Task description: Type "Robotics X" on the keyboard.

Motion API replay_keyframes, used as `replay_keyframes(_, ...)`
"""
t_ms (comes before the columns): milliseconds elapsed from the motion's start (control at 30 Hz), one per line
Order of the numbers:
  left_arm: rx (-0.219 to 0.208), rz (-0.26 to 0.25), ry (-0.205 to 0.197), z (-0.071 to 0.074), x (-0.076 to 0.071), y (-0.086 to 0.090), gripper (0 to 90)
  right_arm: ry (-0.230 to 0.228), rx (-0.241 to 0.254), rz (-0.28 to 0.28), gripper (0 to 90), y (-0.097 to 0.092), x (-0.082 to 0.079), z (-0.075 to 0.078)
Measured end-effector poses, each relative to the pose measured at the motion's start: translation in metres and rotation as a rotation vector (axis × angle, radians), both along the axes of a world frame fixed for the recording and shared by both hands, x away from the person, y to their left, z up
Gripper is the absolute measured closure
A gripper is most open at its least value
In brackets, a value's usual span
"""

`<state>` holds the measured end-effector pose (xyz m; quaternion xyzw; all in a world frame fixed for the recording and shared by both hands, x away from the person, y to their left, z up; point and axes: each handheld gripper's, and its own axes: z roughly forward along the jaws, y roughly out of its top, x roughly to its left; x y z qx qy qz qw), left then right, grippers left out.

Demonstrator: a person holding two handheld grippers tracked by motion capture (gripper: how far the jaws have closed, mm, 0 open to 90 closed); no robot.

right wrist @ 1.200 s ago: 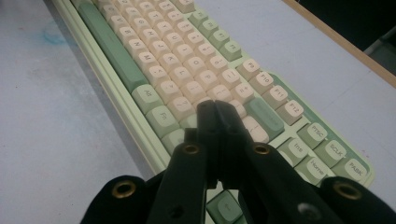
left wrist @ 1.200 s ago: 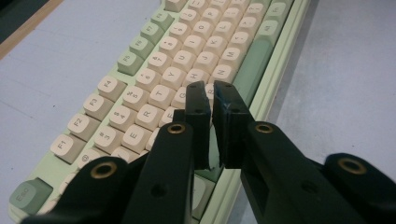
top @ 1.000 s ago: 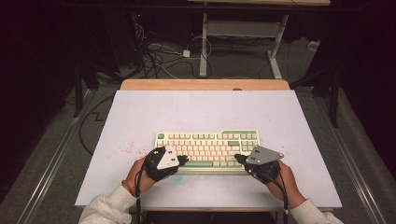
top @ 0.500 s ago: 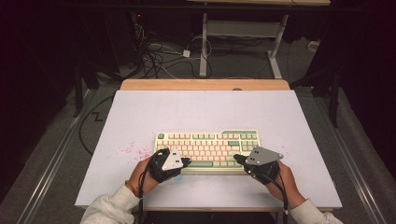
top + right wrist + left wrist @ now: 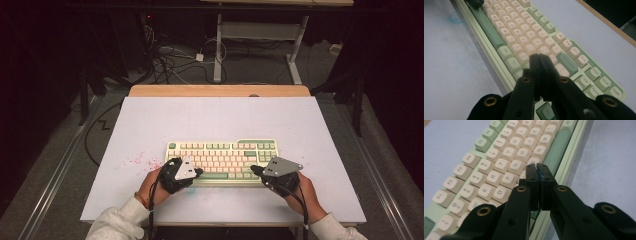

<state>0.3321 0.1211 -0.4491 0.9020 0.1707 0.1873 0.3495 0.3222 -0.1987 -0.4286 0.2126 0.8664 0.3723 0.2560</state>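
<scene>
A cream and green keyboard (image 5: pixel 225 155) lies across the near middle of the white table (image 5: pixel 220 120). My left gripper (image 5: pixel 199 171) rests its tips on the keyboard's lower left keys. Its jaws have just closed the last bit and stand shut with nothing between them. In the left gripper view the joined tips (image 5: pixel 536 166) sit over the bottom letter row of the keyboard (image 5: pixel 499 152), beside the green space bar (image 5: pixel 557 147). My right gripper (image 5: pixel 253 170) is shut and empty too. Its tips (image 5: pixel 538 56) touch cream keys near the keyboard's (image 5: pixel 524 30) right end.
Red specks (image 5: pixel 142 160) mark the table left of the keyboard. A wooden strip (image 5: pixel 220 91) runs along the far edge. Cables (image 5: pixel 170 62) and white desk legs (image 5: pixel 218 50) stand on the floor beyond. White surface lies open behind the keyboard.
</scene>
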Motion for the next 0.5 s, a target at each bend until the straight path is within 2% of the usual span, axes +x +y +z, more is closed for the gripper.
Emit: replay_keyframes(500,-0.035,0.026,-0.011,0.008,-0.001,0.014,86.4,0.005,0.0,-0.01,90.0,-0.001,0.003,-0.001)
